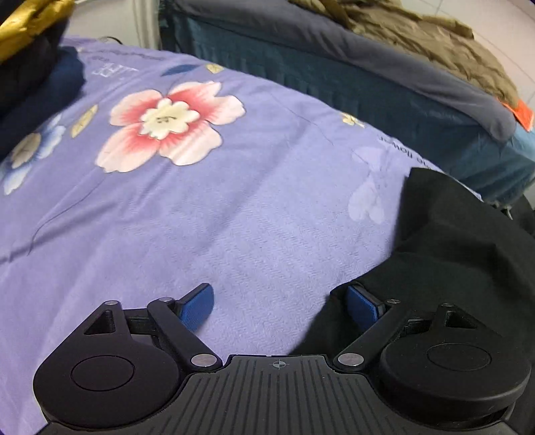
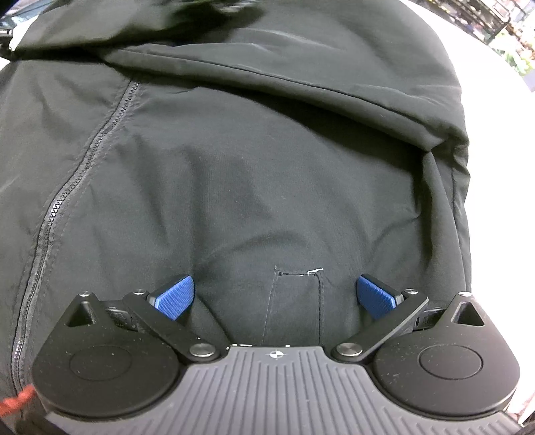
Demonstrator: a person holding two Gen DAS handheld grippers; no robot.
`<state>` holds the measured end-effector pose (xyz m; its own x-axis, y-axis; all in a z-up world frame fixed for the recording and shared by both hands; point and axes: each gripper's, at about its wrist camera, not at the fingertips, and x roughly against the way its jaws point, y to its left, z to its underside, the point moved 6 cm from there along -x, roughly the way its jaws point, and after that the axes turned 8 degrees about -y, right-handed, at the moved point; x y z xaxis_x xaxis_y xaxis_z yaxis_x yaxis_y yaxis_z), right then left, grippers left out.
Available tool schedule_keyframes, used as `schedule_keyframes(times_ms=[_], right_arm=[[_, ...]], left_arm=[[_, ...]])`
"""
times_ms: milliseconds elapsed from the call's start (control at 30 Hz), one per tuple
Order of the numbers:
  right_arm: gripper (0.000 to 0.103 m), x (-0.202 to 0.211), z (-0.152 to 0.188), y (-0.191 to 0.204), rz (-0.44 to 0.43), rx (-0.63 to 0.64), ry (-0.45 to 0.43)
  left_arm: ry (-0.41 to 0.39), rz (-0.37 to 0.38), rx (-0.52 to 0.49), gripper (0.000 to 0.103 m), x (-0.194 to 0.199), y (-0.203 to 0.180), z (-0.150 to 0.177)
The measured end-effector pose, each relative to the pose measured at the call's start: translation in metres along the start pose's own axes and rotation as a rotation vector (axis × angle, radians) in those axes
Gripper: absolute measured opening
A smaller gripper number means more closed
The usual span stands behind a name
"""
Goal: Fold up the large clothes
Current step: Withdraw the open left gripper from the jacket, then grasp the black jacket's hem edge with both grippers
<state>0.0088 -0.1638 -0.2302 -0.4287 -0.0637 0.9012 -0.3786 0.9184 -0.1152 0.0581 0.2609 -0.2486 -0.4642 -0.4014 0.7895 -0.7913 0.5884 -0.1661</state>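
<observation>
Lilac cotton fills the left wrist view: one bedsheet (image 1: pixel 234 207) printed with one large pink-and-cream flower (image 1: pixel 170 125), a blue flower at the left edge and several small yellow motifs. One left gripper (image 1: pixel 280 304) hangs low over it, its two blue-padded fingers (image 1: pixel 197 306) spread wide with nothing between them. One black jacket (image 1: pixel 468 254) lies on the sheet at the right; its edge reaches under the right-hand finger, contact unclear. Behind the sheet: one teal bed base (image 1: pixel 334 77) with a grey cover, one tan furry garment (image 1: pixel 418 36) piled on top, and a dark pile with yellow fabric (image 1: pixel 30 23) at upper left. Right wrist view: the same black jacket (image 2: pixel 250 167) covers nearly the whole frame, matte and softly wrinkled, with one zipper (image 2: pixel 67 194) running down the left side, one folded-over flap across the top, and one small stitched tab (image 2: pixel 296 301) near the bottom centre. One right gripper (image 2: pixel 275 297) sits just above the cloth, both blue fingers (image 2: pixel 374 296) apart, the tab lying between them ungripped. White surface shows at the right edge; blurred shelving at upper right.
</observation>
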Motion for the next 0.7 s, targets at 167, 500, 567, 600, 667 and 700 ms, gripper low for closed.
schedule_keyframes(times_ms=[167, 500, 567, 600, 667, 700], right_arm=[[0.103, -0.003, 0.001, -0.005, 0.005, -0.008, 0.000], [0.103, 0.001, 0.002, 0.009, 0.118, -0.040, -0.026], [0.103, 0.002, 0.001, 0.012, 0.141, -0.037, -0.035], [0.103, 0.003, 0.001, 0.013, 0.153, -0.045, -0.035], [0.103, 0.004, 0.003, 0.016, 0.166, -0.058, -0.035], [0.103, 0.005, 0.004, 0.018, 0.167, -0.061, -0.036]], left_arm=[[-0.021, 0.088, -0.250, 0.103, 0.020, -0.005, 0.002], [-0.057, 0.160, -0.571, 0.103, 0.063, 0.006, 0.058], [-0.032, 0.193, -0.600, 0.103, 0.072, 0.003, 0.072], [-0.024, 0.203, -0.611, 0.103, 0.077, 0.002, 0.079], [-0.016, 0.210, -0.616, 0.103, 0.086, 0.002, 0.091], [-0.013, 0.213, -0.614, 0.103, 0.091, 0.003, 0.095]])
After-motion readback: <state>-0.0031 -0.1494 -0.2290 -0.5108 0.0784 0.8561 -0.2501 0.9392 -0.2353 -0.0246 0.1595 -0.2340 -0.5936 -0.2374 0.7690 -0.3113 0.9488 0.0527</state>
